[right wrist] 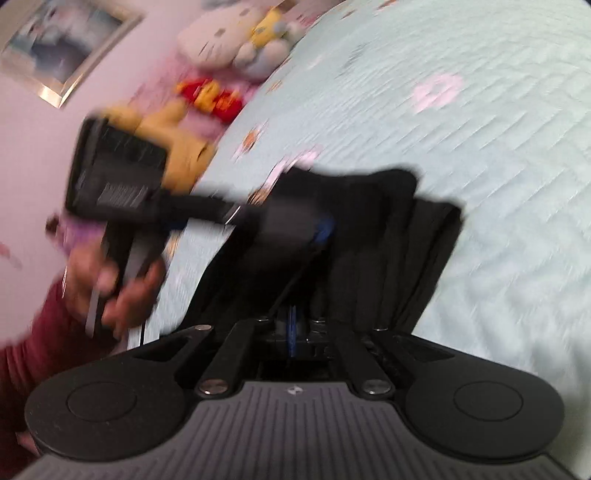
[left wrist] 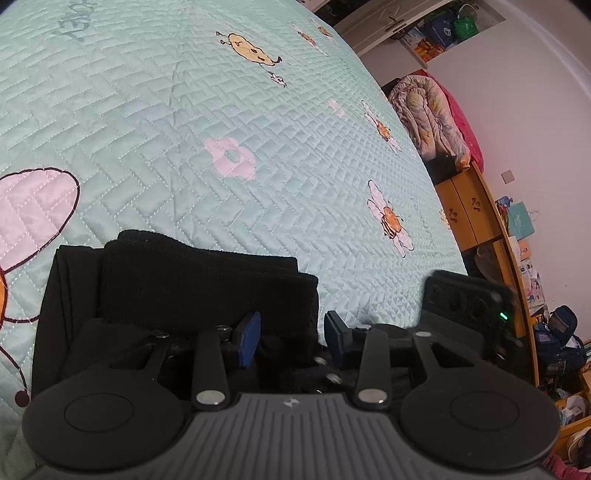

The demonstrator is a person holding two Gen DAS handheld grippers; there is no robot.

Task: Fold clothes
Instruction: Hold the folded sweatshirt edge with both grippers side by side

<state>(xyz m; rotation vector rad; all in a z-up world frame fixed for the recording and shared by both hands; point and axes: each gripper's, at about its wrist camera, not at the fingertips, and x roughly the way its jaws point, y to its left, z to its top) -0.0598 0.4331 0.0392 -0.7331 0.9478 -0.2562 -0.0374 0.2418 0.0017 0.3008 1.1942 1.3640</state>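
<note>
1. The black garment (left wrist: pixel 192 284) lies folded into a thick layered stack on the mint quilted bed (left wrist: pixel 184 110).
2. Left tongs (left wrist: pixel 291 338) are spread apart over its edge.
3. Right tongs (right wrist: pixel 293 328) are pressed together; the blur hides any cloth between them.

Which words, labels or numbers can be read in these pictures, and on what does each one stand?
None can be read for certain.
Grey lettering on the quilt, top left: cut off and upside down, unreadable.
Pale label on the left gripper body: blurred.
Small emblem on the gripper housing: a logo, no letters.
</note>
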